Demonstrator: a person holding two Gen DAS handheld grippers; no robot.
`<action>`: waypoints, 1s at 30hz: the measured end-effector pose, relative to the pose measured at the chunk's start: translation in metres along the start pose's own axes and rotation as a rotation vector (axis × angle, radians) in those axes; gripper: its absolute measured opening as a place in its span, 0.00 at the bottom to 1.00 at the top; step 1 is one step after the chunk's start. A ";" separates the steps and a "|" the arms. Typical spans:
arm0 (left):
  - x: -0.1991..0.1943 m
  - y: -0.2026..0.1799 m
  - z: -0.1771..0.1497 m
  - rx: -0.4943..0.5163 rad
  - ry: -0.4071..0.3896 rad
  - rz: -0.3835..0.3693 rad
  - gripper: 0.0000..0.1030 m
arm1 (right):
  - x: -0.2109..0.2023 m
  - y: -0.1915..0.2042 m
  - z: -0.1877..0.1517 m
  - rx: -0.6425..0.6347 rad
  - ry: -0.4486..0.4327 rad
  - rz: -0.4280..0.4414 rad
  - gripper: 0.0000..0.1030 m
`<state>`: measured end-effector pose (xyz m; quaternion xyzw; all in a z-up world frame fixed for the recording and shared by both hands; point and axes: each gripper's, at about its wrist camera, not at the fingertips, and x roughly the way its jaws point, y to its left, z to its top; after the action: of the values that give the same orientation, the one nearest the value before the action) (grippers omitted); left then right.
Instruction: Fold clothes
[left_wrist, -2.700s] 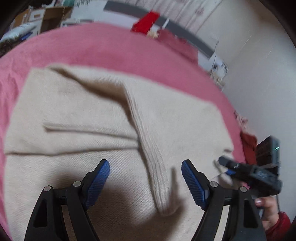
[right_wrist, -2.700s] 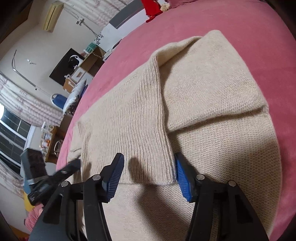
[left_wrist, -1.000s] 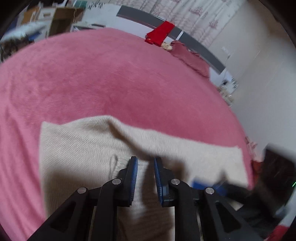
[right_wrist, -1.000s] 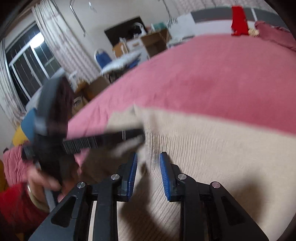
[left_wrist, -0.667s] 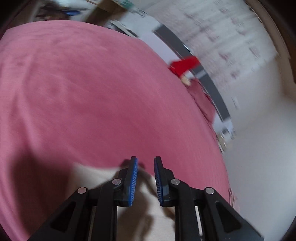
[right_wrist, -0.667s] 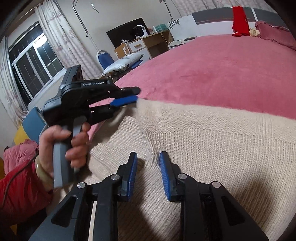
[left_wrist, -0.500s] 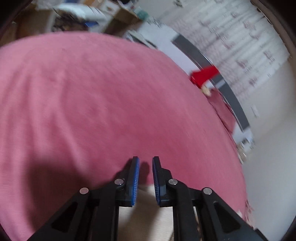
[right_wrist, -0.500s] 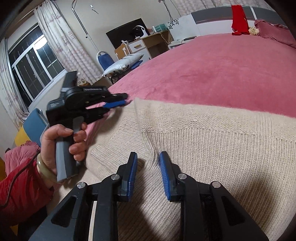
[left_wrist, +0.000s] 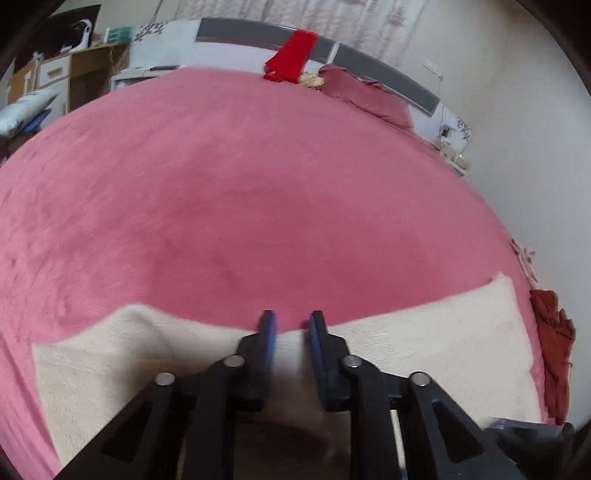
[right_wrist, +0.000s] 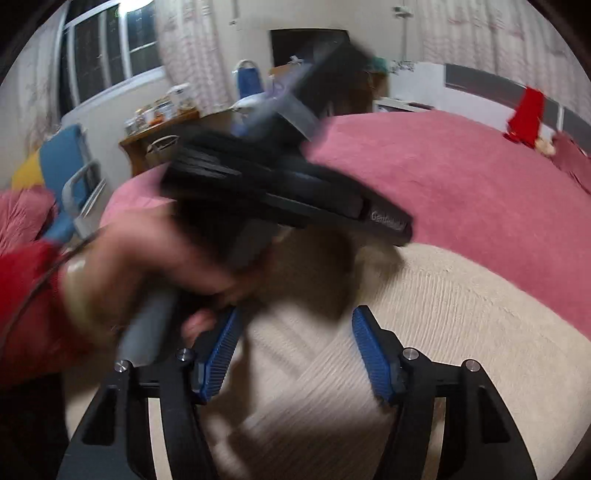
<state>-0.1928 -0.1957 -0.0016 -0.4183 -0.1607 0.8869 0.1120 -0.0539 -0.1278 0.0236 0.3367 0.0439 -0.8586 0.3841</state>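
While jaws wide, right gripper over sweater

The left gripper and right gripper have black arms, round silver screws and ridged blue pads, and the bare hand beside the right gripper wears a red sleeve.

The sweater lies flat on the bed, near its front edge. The left gripper is over it. A pillow sits far behind, by the headboard.
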 end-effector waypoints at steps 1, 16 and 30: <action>-0.006 0.010 0.003 -0.043 -0.027 0.025 0.16 | -0.005 0.005 0.000 -0.024 -0.001 -0.007 0.63; -0.040 -0.092 -0.043 0.046 -0.143 -0.095 0.17 | -0.056 -0.056 -0.034 0.163 0.077 -0.263 0.42; -0.002 -0.211 -0.111 0.684 0.103 -0.178 0.18 | -0.149 -0.275 -0.071 0.946 -0.132 0.096 0.65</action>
<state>-0.0911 0.0198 0.0135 -0.3853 0.1155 0.8538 0.3306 -0.1334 0.1823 0.0093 0.4211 -0.3918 -0.7851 0.2299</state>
